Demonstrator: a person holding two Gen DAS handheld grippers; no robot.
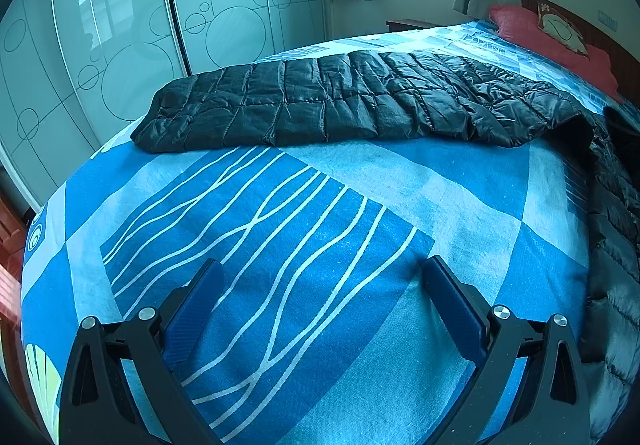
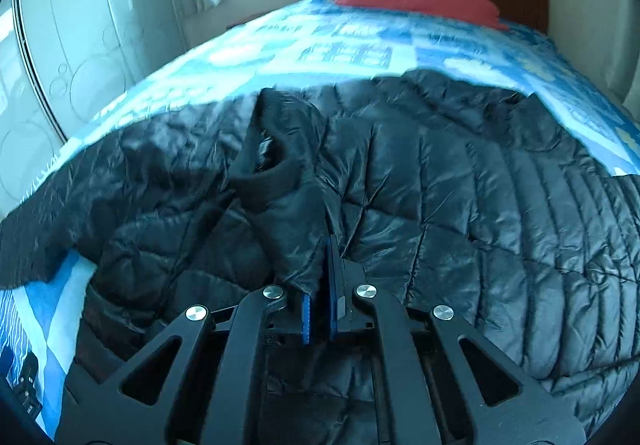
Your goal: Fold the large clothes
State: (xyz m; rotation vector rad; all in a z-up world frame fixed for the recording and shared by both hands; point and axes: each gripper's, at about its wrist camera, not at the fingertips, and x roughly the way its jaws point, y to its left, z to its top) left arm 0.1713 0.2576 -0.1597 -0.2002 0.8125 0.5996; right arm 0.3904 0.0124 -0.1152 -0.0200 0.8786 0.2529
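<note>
With the left gripper spread wide over bare bedsheet and the right gripper pinching a thin fold of slippery black quilted puffer jacket just ahead, that fold may slide free.

The left gripper is showing black angular linkage arms with triangular cut-outs, round silver screws at the pivots, and blue ribbed pads lining its jaws. The right gripper is wearing the same black frame, silver screws and blue pads.
</note>
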